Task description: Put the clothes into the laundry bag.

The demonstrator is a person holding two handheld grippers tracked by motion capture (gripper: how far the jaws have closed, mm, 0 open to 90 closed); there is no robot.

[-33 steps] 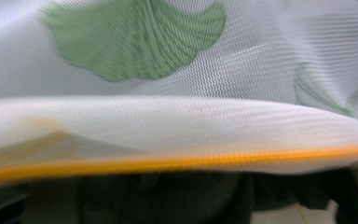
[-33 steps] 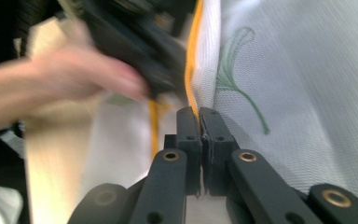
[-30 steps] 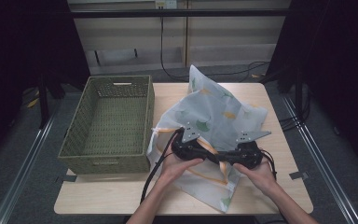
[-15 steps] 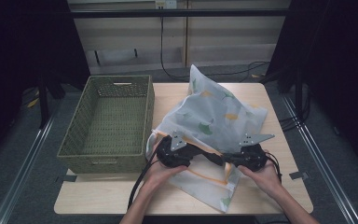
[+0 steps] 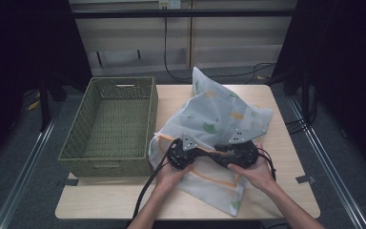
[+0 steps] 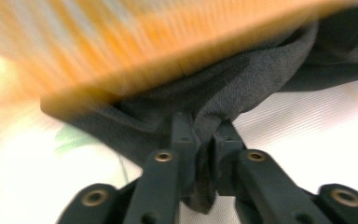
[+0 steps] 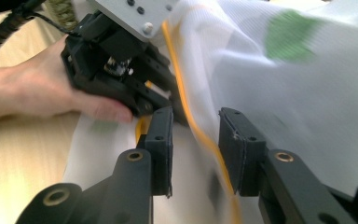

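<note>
A white mesh bag with green and yellow leaf prints and an orange trim lies crumpled on the wooden table. Both grippers meet tip to tip at its near edge. My left gripper has just been closing. In the left gripper view it is shut on a fold of dark grey cloth under the blurred orange band. My right gripper has just been opening. Its jaws stand apart, and the mesh and orange trim run loosely between them.
A green woven basket stands at the table's left, close beside the bag. The person's left hand rests on the table by the bag's edge. Cables trail off the front edge. Dark floor and a low shelf lie beyond the table.
The right gripper has slid left, closing the gap to the left gripper. The left hand has sunk a little toward the table. The bag's near edge has shifted with them.
</note>
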